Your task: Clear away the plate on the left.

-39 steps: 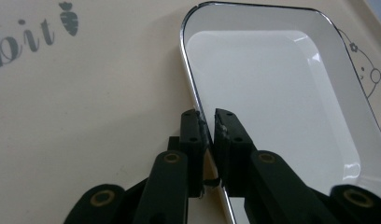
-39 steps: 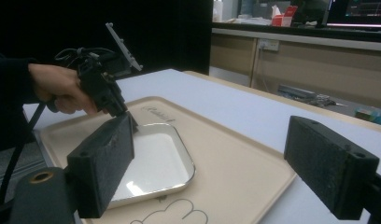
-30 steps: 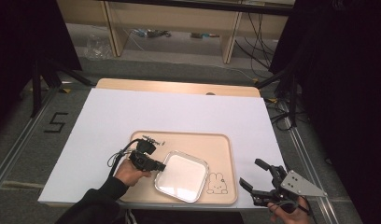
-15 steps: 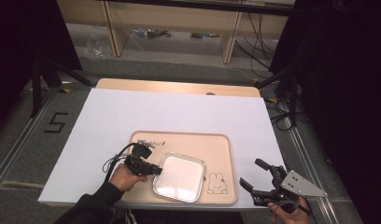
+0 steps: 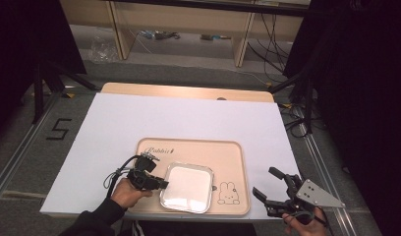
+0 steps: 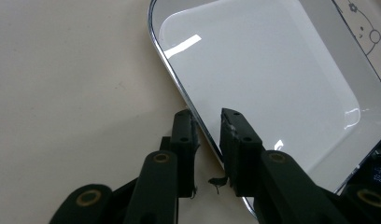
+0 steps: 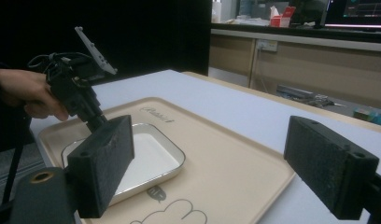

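- Left tool (image 5: 164, 185) at the left rim of a shallow square white dish with a shiny metal edge (image 5: 187, 187); jaws narrow, just been opening, straddling that rim with a small gap on either side, not pressing.
- Dish flat inside a beige rectangular tray with a rabbit drawing (image 5: 232, 162), in its near half, on the white-covered table (image 5: 139, 118).
- Right tool (image 5: 270, 187) off the tray's right end, well apart from the dish; jaws wide, nothing between them.
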Demonstrator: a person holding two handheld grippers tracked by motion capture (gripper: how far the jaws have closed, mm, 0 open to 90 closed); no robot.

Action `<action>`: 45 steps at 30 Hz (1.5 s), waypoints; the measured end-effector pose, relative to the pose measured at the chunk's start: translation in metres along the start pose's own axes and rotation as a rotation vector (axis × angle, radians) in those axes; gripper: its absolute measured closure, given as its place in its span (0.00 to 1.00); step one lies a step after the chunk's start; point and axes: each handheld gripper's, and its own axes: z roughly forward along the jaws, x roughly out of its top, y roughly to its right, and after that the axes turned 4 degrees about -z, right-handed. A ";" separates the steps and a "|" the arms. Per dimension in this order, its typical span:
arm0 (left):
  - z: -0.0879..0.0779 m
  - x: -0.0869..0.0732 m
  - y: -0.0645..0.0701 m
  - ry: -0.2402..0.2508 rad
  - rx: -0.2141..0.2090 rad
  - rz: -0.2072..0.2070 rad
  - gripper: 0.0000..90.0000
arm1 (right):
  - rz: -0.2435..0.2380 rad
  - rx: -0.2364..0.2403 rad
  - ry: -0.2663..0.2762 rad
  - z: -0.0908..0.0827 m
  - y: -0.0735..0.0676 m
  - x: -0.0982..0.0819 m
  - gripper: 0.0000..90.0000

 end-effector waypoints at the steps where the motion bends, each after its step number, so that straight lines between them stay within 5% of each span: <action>1: -0.001 -0.002 0.001 -0.003 -0.002 -0.021 0.83 | -0.001 0.001 0.000 0.000 0.000 0.000 0.19; 5: -0.002 -0.006 0.002 0.002 -0.018 -0.032 0.83 | 0.020 -0.021 0.014 0.001 -0.002 -0.001 0.19; 9: -0.003 -0.008 0.003 -0.005 -0.023 -0.031 0.82 | 0.002 0.011 0.013 0.001 0.000 0.000 0.19; 10: -0.002 -0.009 0.005 0.015 -0.028 -0.058 0.82 | -0.003 0.008 0.008 0.001 0.000 0.000 0.19; 18: -0.004 -0.013 0.008 0.001 -0.023 -0.045 0.81 | 0.002 0.011 0.013 0.002 0.000 0.000 0.19; 20: -0.002 -0.014 0.011 0.006 -0.035 -0.071 0.80 | -0.001 0.009 0.011 0.002 0.000 -0.001 0.19; 27: -0.005 -0.018 0.014 -0.002 -0.016 -0.034 0.81 | -0.001 0.012 0.007 0.001 0.000 0.000 0.19; 34: -0.007 -0.023 0.016 0.010 -0.015 -0.058 0.80 | -0.003 0.009 0.010 0.002 0.000 -0.001 0.19; 39: -0.009 -0.024 0.016 0.000 -0.010 -0.038 0.79 | -0.005 0.009 0.006 0.001 0.000 0.000 0.19; 41: -0.008 -0.026 0.018 0.015 -0.024 -0.068 0.79 | 0.000 0.013 0.007 0.001 0.000 0.000 0.19; 45: -0.011 -0.026 0.017 -0.007 -0.028 -0.045 0.79 | 0.001 0.012 0.011 0.001 0.000 0.000 0.19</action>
